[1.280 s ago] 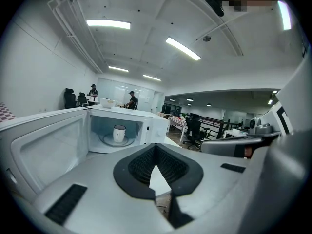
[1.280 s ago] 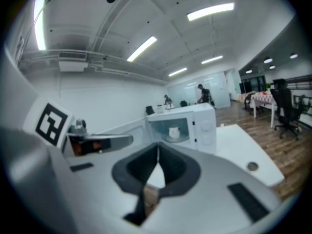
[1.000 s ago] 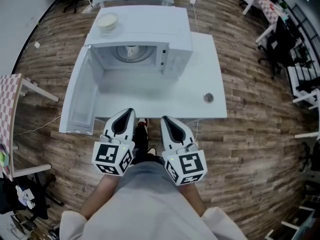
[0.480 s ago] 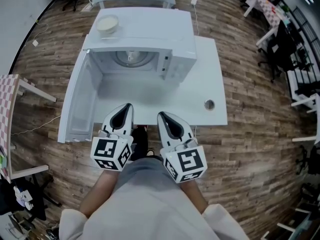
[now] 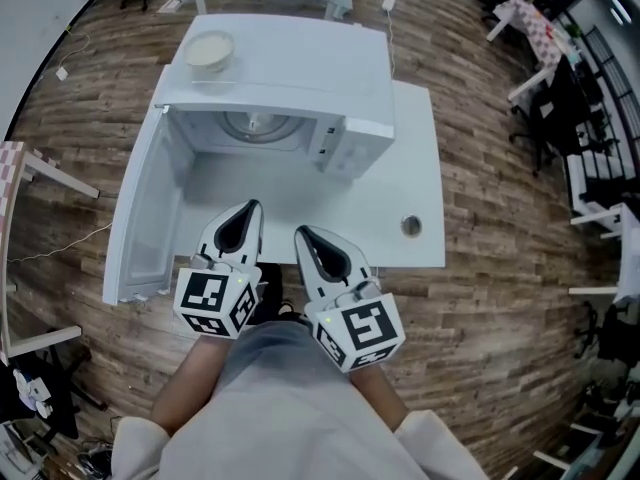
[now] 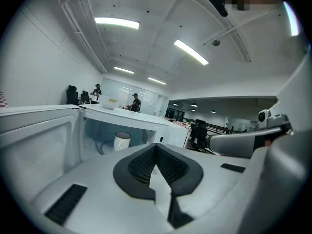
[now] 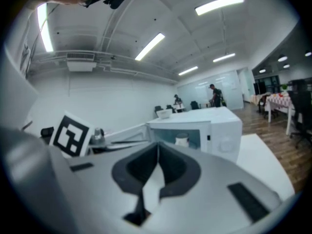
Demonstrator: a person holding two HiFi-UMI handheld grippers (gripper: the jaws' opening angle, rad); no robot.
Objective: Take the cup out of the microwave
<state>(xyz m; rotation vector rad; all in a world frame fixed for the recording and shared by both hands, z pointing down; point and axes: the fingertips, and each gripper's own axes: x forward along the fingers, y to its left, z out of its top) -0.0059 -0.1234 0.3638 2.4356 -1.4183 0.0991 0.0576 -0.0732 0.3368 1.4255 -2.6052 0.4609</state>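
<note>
White counter (image 5: 420, 158), open-plan office. Cup (image 6: 122, 141) upright inside open microwave (image 5: 300, 63), straight ahead of left tool (image 5: 248, 210); right tool (image 5: 302, 236) slightly farther. Both tools clenched, empty.

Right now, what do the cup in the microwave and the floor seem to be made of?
Cup: probably glazed ceramic, plain white and smooth-sided; too small to be sure. Floor: wood or wood-look planks, with visible grain and staggered boards.
</note>
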